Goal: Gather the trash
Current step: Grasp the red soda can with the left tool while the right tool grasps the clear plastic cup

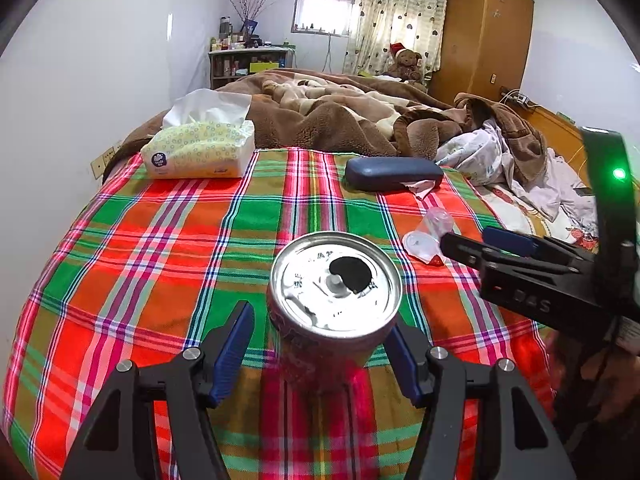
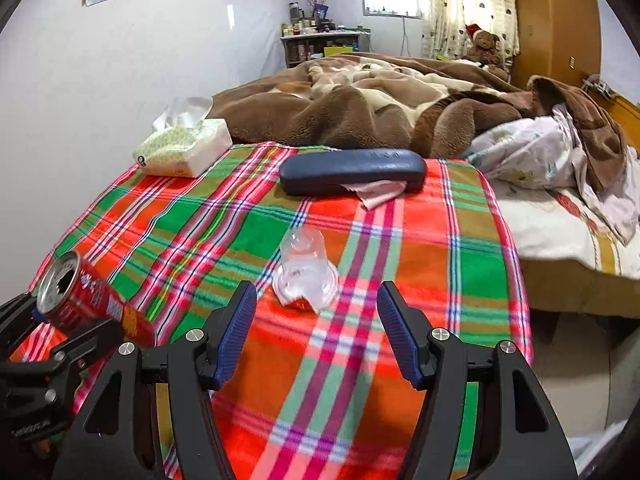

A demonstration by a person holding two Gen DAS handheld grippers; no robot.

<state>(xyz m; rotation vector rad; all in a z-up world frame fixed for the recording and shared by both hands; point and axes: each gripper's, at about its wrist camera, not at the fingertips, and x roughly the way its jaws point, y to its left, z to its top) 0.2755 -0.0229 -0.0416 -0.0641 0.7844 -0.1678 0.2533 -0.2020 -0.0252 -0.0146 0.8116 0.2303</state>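
A red drink can with an open silver top sits tilted between the fingers of my left gripper, which is shut on it above the plaid cloth. The right wrist view shows the same can leaning at the lower left in the left gripper. A crumpled clear plastic cup lies on the cloth just past the tips of my right gripper, which is open and holds nothing. In the left wrist view, the right gripper reaches in from the right towards that plastic cup.
A tissue pack lies at the far left of the cloth. A dark blue glasses case on a pink cloth lies at the far middle. Behind them lie a brown blanket and bedding. A white wall runs along the left. The cloth's right edge drops off.
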